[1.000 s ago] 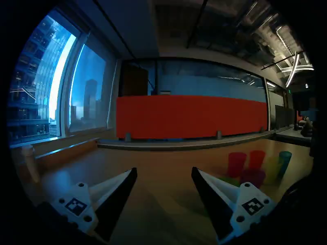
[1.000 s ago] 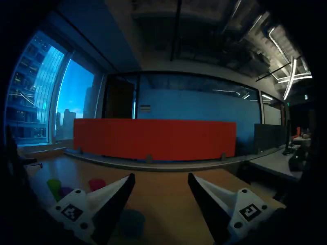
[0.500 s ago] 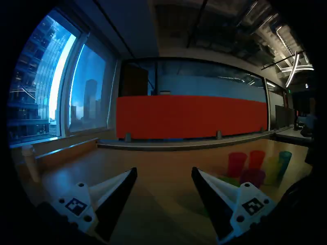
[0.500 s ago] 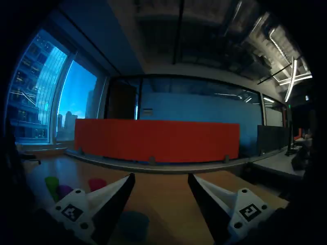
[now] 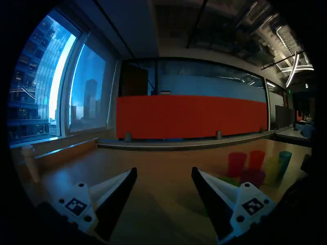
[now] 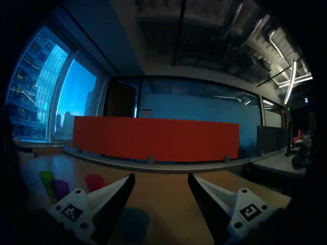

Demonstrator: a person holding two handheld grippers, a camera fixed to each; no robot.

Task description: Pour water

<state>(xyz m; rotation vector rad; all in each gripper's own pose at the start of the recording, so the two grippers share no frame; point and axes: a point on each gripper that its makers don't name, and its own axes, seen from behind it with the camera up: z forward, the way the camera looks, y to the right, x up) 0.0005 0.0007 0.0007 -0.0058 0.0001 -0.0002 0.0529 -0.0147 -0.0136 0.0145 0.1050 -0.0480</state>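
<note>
In the left gripper view my left gripper [image 5: 163, 173] hangs open over the wooden table [image 5: 163, 163], nothing between its fingers. To its right stands a cluster of plastic cups: two red cups [image 5: 236, 163], a yellow one [image 5: 272, 169], a teal one [image 5: 284, 161], a purple one [image 5: 253, 177]. In the right gripper view my right gripper [image 6: 161, 179] is open and empty above the same table. A dark blue cup [image 6: 134, 224] sits just below it by the left finger. A green cup [image 6: 46, 180], a purple cup [image 6: 61, 188] and a pink cup [image 6: 94, 182] stand at the left.
An orange divider panel [image 5: 190, 116] runs along the table's far edge. Large windows [image 5: 45, 94] fill the left wall. A pale bottle-like object [image 5: 30, 163] stands at the left near the sill. Another desk [image 6: 278, 163] lies to the right.
The right gripper view has tilted up slightly, so the cups sit a little lower and farther left. The left gripper has barely moved.
</note>
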